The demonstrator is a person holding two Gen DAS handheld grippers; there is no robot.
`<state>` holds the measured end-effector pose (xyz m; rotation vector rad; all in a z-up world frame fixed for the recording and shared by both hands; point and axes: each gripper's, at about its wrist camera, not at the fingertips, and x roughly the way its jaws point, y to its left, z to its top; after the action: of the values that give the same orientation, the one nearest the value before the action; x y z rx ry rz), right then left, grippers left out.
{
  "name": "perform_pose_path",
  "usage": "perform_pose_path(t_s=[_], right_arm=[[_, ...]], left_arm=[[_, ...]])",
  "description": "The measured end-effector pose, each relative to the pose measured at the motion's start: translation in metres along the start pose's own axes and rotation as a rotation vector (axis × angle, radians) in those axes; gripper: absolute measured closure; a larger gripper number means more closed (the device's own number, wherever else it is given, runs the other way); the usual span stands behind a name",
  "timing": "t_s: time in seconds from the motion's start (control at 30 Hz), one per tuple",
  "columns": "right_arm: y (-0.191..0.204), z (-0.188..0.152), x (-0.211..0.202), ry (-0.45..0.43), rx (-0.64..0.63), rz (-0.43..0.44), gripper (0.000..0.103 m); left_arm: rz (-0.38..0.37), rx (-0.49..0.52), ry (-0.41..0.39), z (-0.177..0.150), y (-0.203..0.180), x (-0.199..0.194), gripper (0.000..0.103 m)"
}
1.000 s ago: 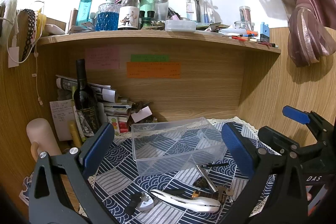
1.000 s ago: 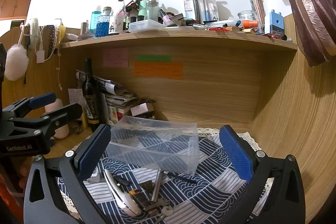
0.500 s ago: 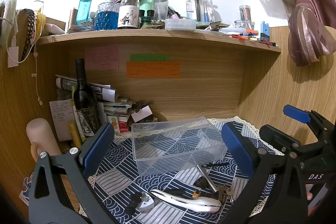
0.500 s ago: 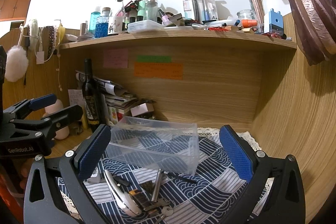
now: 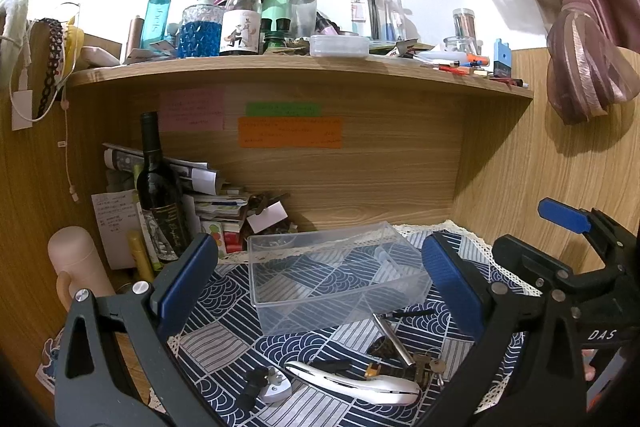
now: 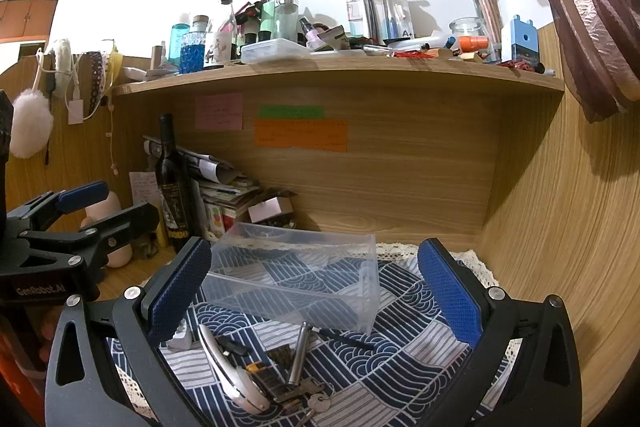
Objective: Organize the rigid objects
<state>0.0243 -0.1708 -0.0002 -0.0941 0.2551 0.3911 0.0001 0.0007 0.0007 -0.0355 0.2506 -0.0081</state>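
Note:
A clear plastic box (image 5: pixel 332 275) with inner dividers stands on a blue patterned cloth (image 5: pixel 224 339); it also shows in the right wrist view (image 6: pixel 296 279). In front of it lie a white curved tool (image 5: pixel 352 383), a metal rod (image 5: pixel 394 341), keys (image 5: pixel 428 365), a black pen (image 5: pixel 408 314) and a small white-and-black plug (image 5: pixel 268 385). My left gripper (image 5: pixel 320 279) is open and empty, above the cloth, short of the box. My right gripper (image 6: pixel 312 291) is open and empty over the same pile (image 6: pixel 280 375).
A dark wine bottle (image 5: pixel 158 195), stacked papers (image 5: pixel 208 199) and a pink flask (image 5: pixel 76 271) stand at the back left. A wooden shelf (image 5: pixel 300 67) crowded with bottles runs overhead. Wooden walls close the back and right. A curtain (image 5: pixel 580 59) hangs top right.

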Motion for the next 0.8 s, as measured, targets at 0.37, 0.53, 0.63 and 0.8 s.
perform_pose_path(t_s=[0.37,0.53,0.63,0.8], right_arm=[[-0.0017,0.0008,0.0001,0.001,0.012,0.013,0.000],[-0.0020,0.0022,-0.0013,0.002,0.021,0.018,0.000],[-0.0012,0.0024,-0.0011,0.001,0.021,0.019,0.000],[-0.0024,0.0014,-0.0006,-0.001,0.020,0.024,0.000]], left_arm=[[-0.001,0.001,0.000,0.0004,-0.0012,0.0010,0.000],[-0.002,0.002,-0.001,0.0006,-0.0020,0.0011,0.000],[-0.003,0.002,-0.002,0.0009,-0.0024,0.0010,0.000],[-0.006,0.001,0.001,0.0010,-0.0032,0.0019,0.000]])
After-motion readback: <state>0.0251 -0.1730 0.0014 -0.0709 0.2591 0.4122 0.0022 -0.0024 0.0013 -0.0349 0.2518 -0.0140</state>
